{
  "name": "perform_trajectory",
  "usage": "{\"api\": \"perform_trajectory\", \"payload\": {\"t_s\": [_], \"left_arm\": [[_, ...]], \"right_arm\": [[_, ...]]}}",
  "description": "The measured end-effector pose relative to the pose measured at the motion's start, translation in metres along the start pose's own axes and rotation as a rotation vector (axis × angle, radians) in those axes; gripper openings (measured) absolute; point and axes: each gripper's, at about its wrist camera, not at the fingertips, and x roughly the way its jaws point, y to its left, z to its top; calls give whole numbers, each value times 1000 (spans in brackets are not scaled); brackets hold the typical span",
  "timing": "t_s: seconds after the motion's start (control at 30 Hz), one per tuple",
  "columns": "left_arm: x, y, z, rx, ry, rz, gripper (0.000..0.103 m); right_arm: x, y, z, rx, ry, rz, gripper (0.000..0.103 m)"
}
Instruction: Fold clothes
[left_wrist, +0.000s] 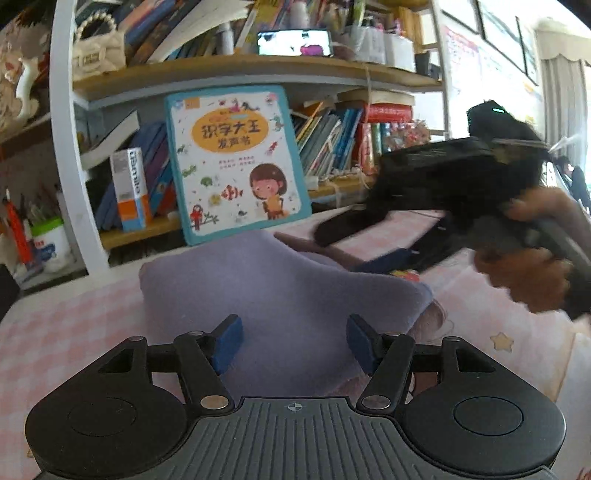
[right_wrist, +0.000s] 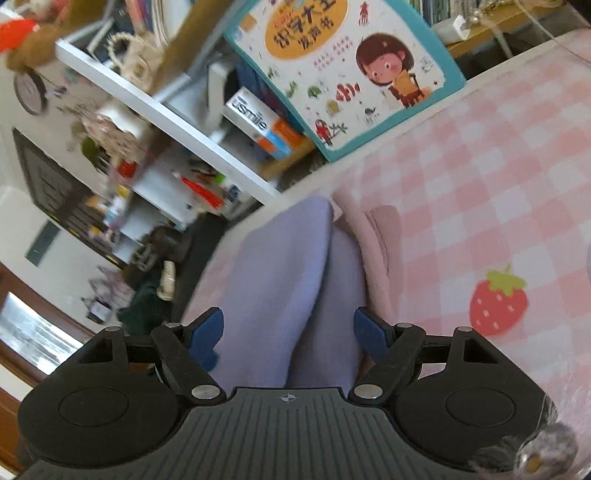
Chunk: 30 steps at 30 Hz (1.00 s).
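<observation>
step in hand: looks like a fold is mid-way, the lavender garment (left_wrist: 280, 295) is humped up on the pink checked tablecloth (left_wrist: 74, 325) and not lying flat yet

left gripper (left_wrist: 293, 341): jaws spread wide, nothing pinched, the cloth just sits between the 2 blue pads (left_wrist: 231, 341)

right gripper (right_wrist: 290, 332): jaws also apart, purple fabric bunched between them and brushing the pads, but not clamped as far as I can tell. In the left view it's blurry off to the side, with the person's hand (left_wrist: 535, 266) on the handle

how to do it well: imo pinch 1 clean edge per gripper, not a wad of layers, then lay it over low and slow so the hump flattens rather than rolls

where the garment is: near the back edge of the table, just in front of the kids' picture book (left_wrist: 236, 158) leaning on the shelf

how it looks: soft, thick-ish knit, pale purple, 2 rounded folds with a crease running between them in the right view, plus a pinkish rolled edge (right_wrist: 373, 251) alongside. Can't tell what kind of garment it is

watch out: floppy fabric, it will probably slump if let go early
</observation>
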Motion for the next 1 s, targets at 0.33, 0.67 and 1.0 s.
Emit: {"api": "perform_trajectory", "payload": {"t_s": [0.33,0.67,1.0], "left_arm": [[-3,3,-11,12,-64,-39,68],[-1,8,-10,-7,-63,-78,78],[0,8,-10,-3,-59,-88,83]], "right_arm": [[21,16,-7,-139,-3,-171,13],[5,29,-30,-276,-63,-295,1],[-31,7,-36,-57,-78,-68,74]]}}
